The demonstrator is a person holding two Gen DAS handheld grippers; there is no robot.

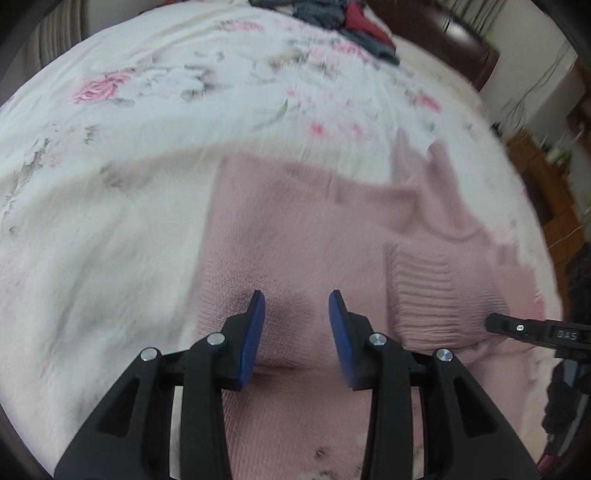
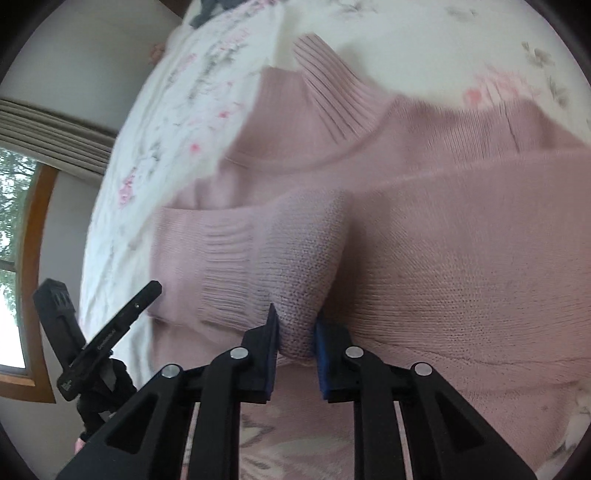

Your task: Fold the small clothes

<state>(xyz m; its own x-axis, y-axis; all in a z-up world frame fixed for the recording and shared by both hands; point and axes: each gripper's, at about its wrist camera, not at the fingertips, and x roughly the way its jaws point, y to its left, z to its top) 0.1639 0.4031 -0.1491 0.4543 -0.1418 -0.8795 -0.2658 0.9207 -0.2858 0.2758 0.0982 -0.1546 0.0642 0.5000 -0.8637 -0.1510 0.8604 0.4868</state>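
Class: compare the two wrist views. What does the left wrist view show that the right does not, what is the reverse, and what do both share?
Left only: the open left gripper over flat knit, and a pile of dark clothes far up the bed. Right only: the right gripper pinching a fold of the sleeve, plus a window. Both: the pink sweater on the floral bedspread.

A white bedspread printed with pink flowers and grey leaves covers the bed. At its far end lies a heap of dark grey and red clothes, with a dark brown headboard just beyond. A wood-framed window stands under a pleated beige curtain.
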